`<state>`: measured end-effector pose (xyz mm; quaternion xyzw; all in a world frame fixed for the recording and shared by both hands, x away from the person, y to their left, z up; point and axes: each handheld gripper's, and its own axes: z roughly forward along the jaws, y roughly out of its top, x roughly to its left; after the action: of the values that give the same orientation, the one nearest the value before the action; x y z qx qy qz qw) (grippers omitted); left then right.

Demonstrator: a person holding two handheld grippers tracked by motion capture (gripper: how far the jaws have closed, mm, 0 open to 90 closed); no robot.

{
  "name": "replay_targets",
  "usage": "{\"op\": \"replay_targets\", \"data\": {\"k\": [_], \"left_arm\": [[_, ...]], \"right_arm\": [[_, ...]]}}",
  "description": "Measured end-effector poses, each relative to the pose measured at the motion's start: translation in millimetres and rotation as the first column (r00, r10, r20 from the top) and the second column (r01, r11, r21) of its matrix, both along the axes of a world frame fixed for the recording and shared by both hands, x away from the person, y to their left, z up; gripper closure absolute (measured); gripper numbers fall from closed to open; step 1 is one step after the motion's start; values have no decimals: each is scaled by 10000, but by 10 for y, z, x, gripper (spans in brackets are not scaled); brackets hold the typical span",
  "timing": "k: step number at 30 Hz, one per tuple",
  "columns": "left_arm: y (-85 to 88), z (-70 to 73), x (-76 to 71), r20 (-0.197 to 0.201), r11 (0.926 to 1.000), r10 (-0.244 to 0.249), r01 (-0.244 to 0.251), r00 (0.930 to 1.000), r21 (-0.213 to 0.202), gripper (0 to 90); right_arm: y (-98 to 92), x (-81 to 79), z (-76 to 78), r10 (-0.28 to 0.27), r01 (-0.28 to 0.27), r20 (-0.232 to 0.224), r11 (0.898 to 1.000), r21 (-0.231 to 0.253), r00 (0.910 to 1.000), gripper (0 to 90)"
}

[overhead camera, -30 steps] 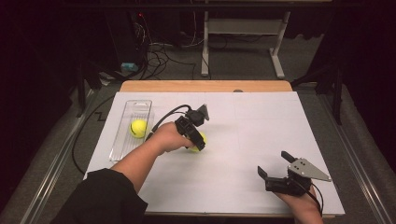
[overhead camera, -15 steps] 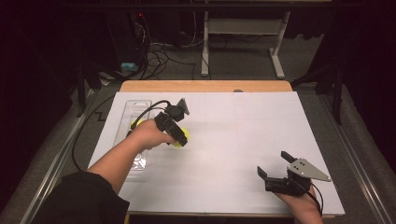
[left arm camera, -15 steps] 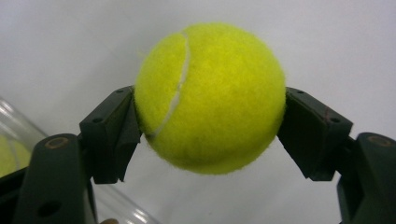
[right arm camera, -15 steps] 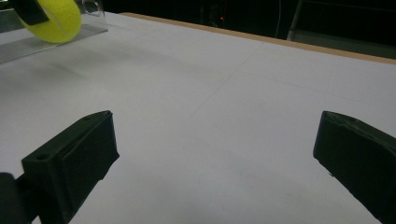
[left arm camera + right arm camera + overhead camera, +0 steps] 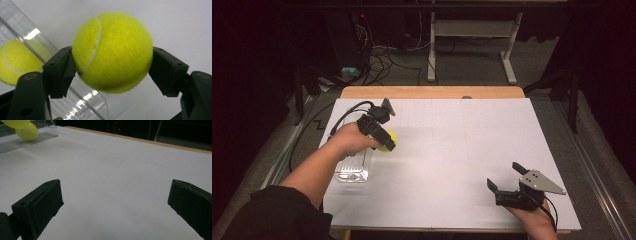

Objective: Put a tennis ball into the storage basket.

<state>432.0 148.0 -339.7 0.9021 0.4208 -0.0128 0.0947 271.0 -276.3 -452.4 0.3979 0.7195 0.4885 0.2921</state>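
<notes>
The left gripper (image 5: 112,65) is clamped on a tennis ball (image 5: 112,51), its 2 black jaws pressing opposite sides at the widest girth, so the ball sits centred and, I judge, unlikely to slip. Just beyond and to the side of that gripper lies a clear tray (image 5: 354,167) holding a second tennis ball (image 5: 18,61), probably the carried ball's destination. Far across the white table (image 5: 462,150), the right gripper (image 5: 507,182) rests low with jaws wide apart, empty.

Your left gripper (image 5: 388,141), arm reaching forward, clamps a ball (image 5: 112,51); your right gripper (image 5: 507,181) rests with jaws wide apart.
</notes>
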Motion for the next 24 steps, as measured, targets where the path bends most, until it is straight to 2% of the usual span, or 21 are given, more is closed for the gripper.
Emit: {"op": "replay_targets", "data": {"k": [7,11,24], "left_arm": [[164,90,-16,114,9996,261,-262,9996,57,261],[330,155,-38,188,9985,525,-528,9984,133,261],[693,206,-123,162,9930,1131,-1136,9935,338,261]], "right_arm": [[-3,-3,0,-11,11,-4,10000,20,10000,0],[-5,-3,0,-15,15,10,10000,9,10000,0],[-4,-5,-2,-39,39,-12,10000,8,10000,0]]}}
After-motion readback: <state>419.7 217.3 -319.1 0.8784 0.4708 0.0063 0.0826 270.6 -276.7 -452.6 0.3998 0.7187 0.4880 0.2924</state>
